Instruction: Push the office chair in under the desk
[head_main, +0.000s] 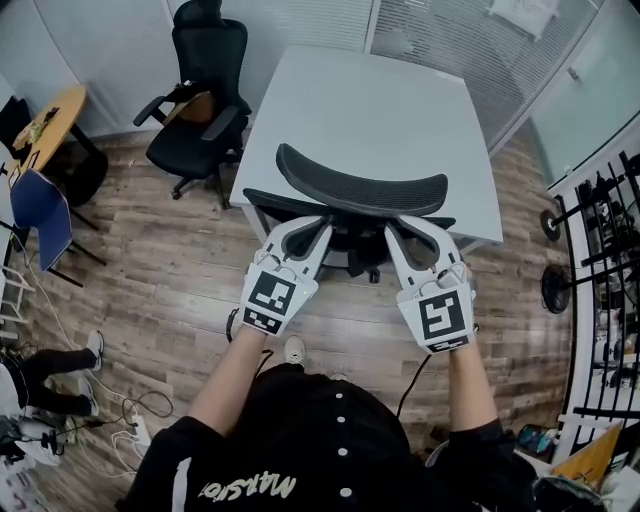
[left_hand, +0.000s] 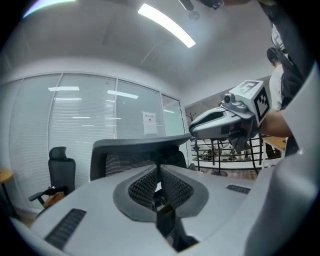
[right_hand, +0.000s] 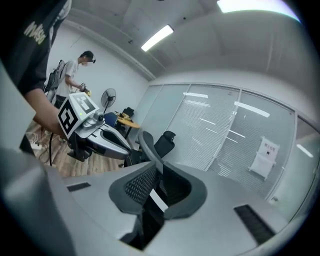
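Note:
The black mesh office chair, with its curved headrest (head_main: 360, 186), stands before the white desk (head_main: 370, 105), its seat partly under the near edge. Both grippers reach the top edge of its backrest (head_main: 268, 199) just below the headrest. My left gripper (head_main: 321, 223) is shut on that edge at the left, the dark rim showing low between its pads (left_hand: 145, 185). My right gripper (head_main: 394, 223) is shut on the edge at the right, with dark frame between its pads (right_hand: 137, 185). The headrest (left_hand: 137, 145) rises beyond the left jaws, and each gripper sees the other (left_hand: 227, 119) (right_hand: 95, 134) beside it.
A second black office chair (head_main: 203, 90) stands left of the desk. Further left are a blue chair (head_main: 40, 215) and a round wooden table (head_main: 50, 120). Glass partitions close the back. A black rack (head_main: 610, 260) and fan (head_main: 555, 288) line the right. Cables (head_main: 130, 410) and someone's legs (head_main: 55, 365) lie on the floor at left.

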